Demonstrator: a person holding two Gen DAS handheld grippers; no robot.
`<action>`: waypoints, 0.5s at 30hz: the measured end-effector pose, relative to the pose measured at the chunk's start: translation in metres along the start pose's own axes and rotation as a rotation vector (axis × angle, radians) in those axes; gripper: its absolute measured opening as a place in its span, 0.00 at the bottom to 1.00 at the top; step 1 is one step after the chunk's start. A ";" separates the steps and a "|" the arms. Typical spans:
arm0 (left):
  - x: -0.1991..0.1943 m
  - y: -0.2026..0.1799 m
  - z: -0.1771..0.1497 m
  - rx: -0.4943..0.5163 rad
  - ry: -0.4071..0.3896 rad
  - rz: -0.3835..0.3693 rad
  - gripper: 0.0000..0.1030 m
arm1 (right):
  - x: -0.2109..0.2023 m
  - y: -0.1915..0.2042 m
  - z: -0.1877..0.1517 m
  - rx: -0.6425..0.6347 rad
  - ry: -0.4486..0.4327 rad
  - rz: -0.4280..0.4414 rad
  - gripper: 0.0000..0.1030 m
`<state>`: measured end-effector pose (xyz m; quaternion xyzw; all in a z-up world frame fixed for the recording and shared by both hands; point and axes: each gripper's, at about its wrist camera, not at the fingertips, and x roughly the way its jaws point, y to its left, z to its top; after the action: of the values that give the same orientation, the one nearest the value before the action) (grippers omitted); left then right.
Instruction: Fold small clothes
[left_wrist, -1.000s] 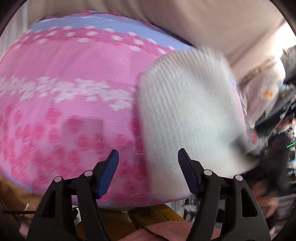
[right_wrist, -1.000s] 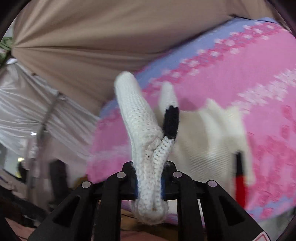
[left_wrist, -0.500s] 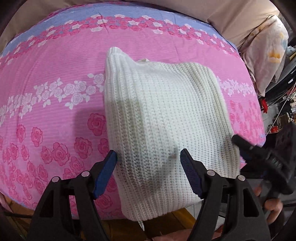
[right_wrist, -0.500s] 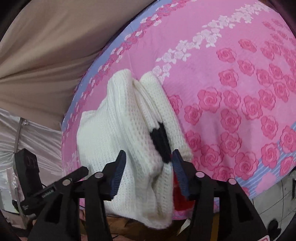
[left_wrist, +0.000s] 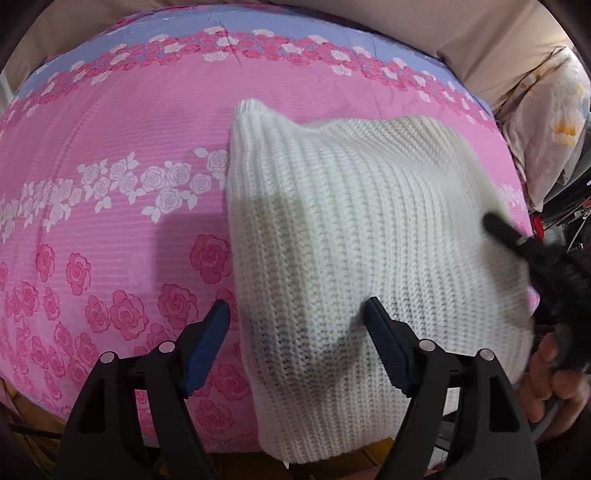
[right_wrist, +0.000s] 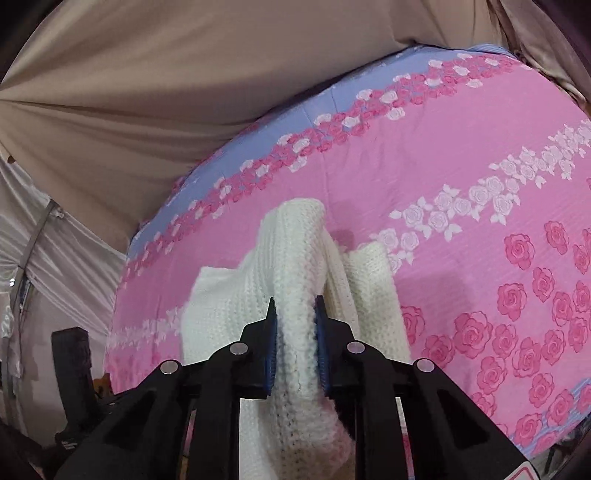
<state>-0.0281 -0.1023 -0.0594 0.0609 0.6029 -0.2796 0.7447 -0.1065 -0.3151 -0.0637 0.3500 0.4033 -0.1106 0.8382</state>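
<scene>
My left tool (left_wrist: 295, 328) hangs wide open above the white knit sweater (left_wrist: 354, 258), which lies on the rose-print bed sheet (left_wrist: 110, 147), gripping nothing. My right tool (right_wrist: 295, 343) is clamped on a bunched sweater edge. Step in hand: folding that edge over; next, lay it flat and release.

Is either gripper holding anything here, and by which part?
The right gripper is shut on a bunched fold at the edge of the white knit garment. The left gripper is open, holding nothing.

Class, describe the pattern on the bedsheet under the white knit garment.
Pink bedsheet with dark pink and white rose bands and a blue border, best seen from the left wrist.
</scene>
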 end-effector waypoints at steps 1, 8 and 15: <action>0.005 -0.002 0.000 0.000 0.012 -0.004 0.72 | 0.017 -0.013 -0.004 0.009 0.046 -0.053 0.16; -0.035 -0.002 0.003 -0.033 -0.138 0.025 0.70 | -0.009 -0.027 -0.013 0.054 0.017 -0.065 0.22; 0.007 0.020 0.039 -0.046 -0.071 0.136 0.74 | 0.000 0.041 0.001 -0.139 0.060 0.013 0.23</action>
<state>0.0161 -0.1046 -0.0604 0.0745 0.5768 -0.2164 0.7842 -0.0868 -0.2859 -0.0436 0.2965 0.4327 -0.0665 0.8488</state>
